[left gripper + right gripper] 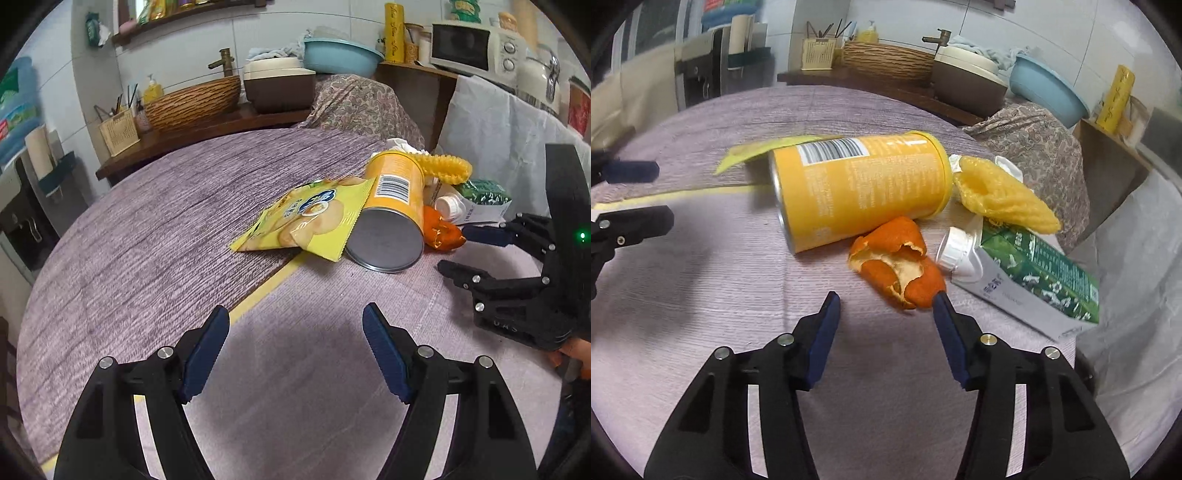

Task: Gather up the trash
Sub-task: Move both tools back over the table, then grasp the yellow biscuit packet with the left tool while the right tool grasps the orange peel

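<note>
A pile of trash lies on the purple tablecloth [147, 229]. A yellow chip can [395, 206] lies on its side, also in the right wrist view [857, 188]. A yellow snack bag [306, 221] leans on it. Orange peel [897, 266], a green-and-white carton [1030, 273] with a white cap and a yellow foam net [1001, 195] lie beside the can. My right gripper [886, 306] is open, its tips just short of the peel; it also shows in the left wrist view [469, 251]. My left gripper [295, 325] is open and empty, well short of the bag.
A strip of yellow tape [266, 288] runs across the cloth. Behind the table a wooden counter holds a wicker basket [192, 99], a brown box [280, 88] and a blue basin [340, 55]. A microwave [476, 48] stands at the back right. White cloth [509, 125] hangs at the right.
</note>
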